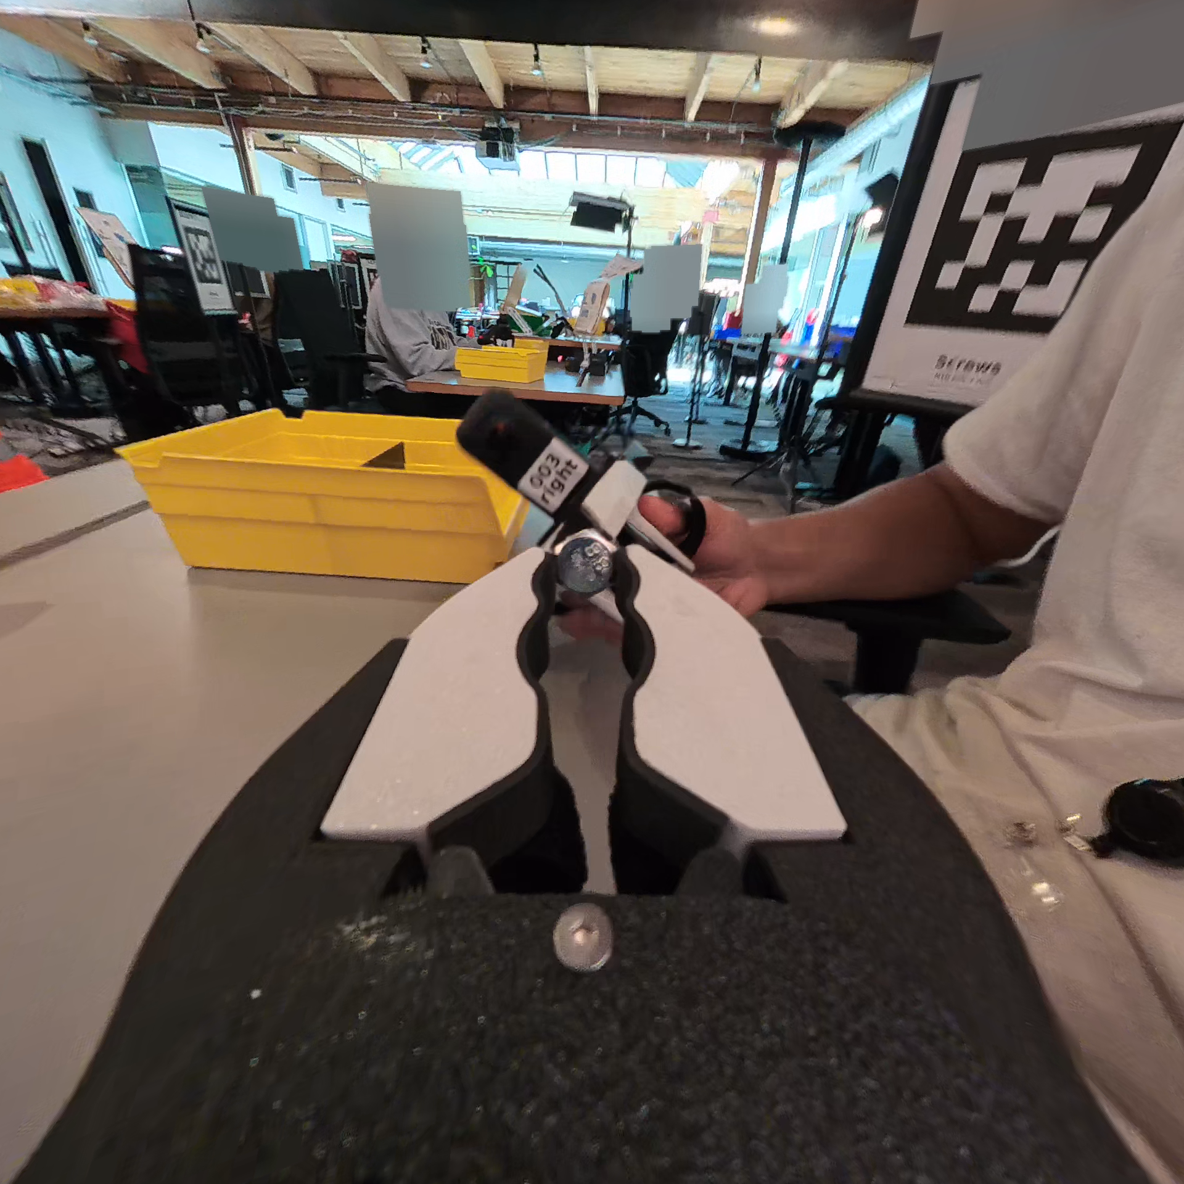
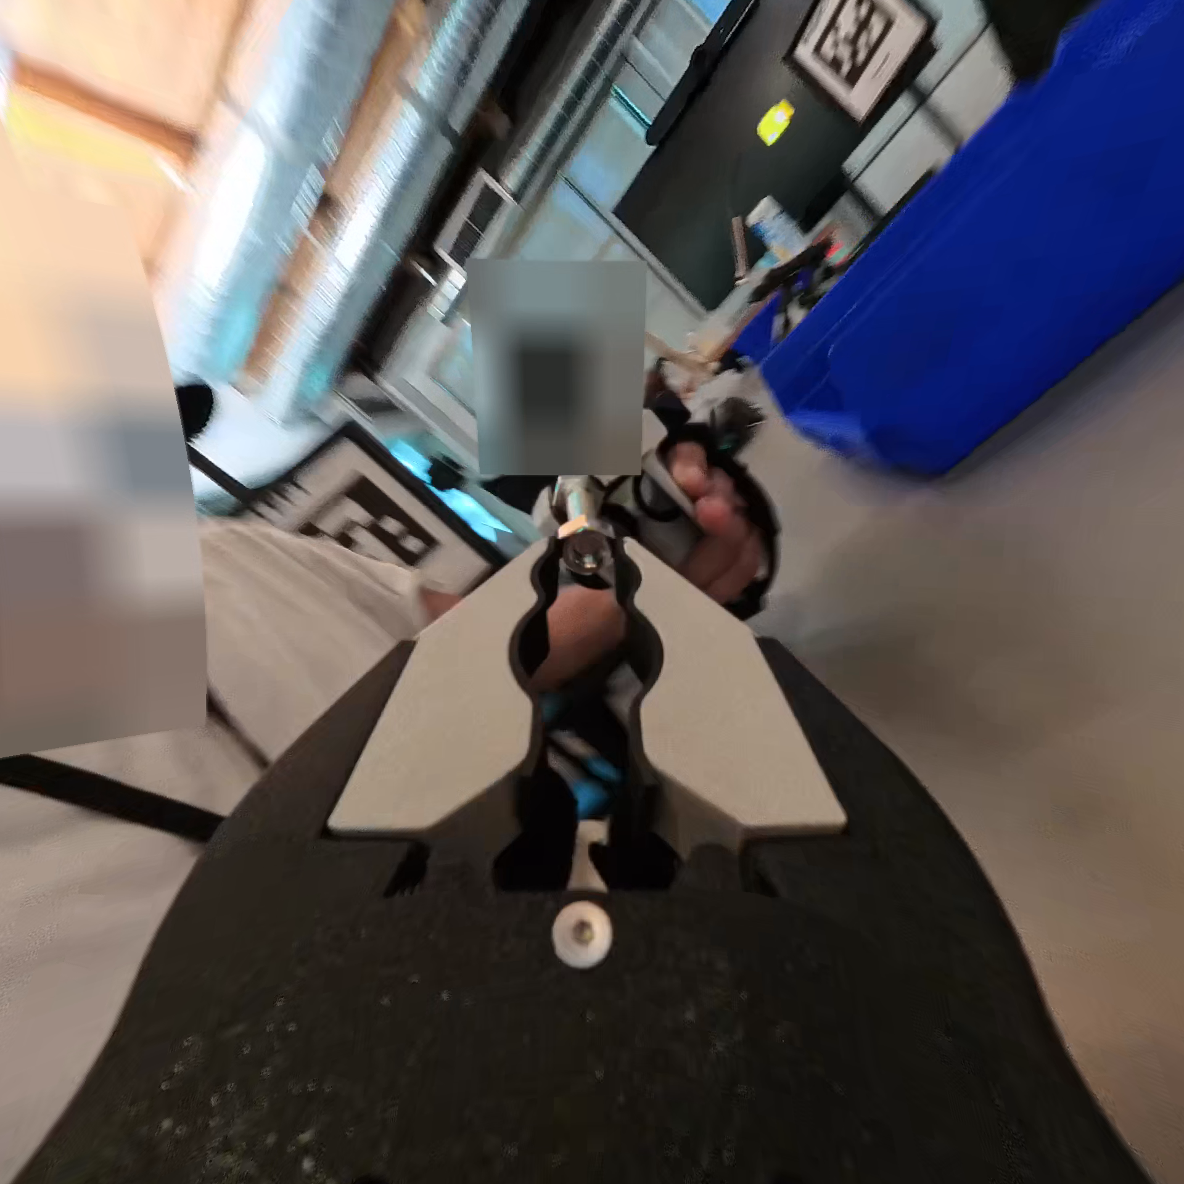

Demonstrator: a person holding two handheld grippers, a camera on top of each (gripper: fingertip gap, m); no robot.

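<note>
The left gripper (image 1: 582, 559) is held above the worktop (image 1: 128, 673). Its jaws are nearly closed, pinching the head of a silver bolt (image 1: 583, 569) at their tips. The right gripper (image 2: 586, 552) meets it head-on, jaws narrowed on the bolt's other end, possibly on a nut. A yellow bin (image 1: 320, 512) sits far left.

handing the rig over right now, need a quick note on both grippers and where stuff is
Left gripper: shut on the head of a bolt, held above the table.
Right gripper: shut on a nut at the bolt's other end; the view is blurred.
The two grippers face each other tip to tip, each in a hand.
Yellow bin: on the table behind the left gripper.
Blue bin: beside the right gripper.
Whether the nut is threaded on, I cannot tell.
</note>
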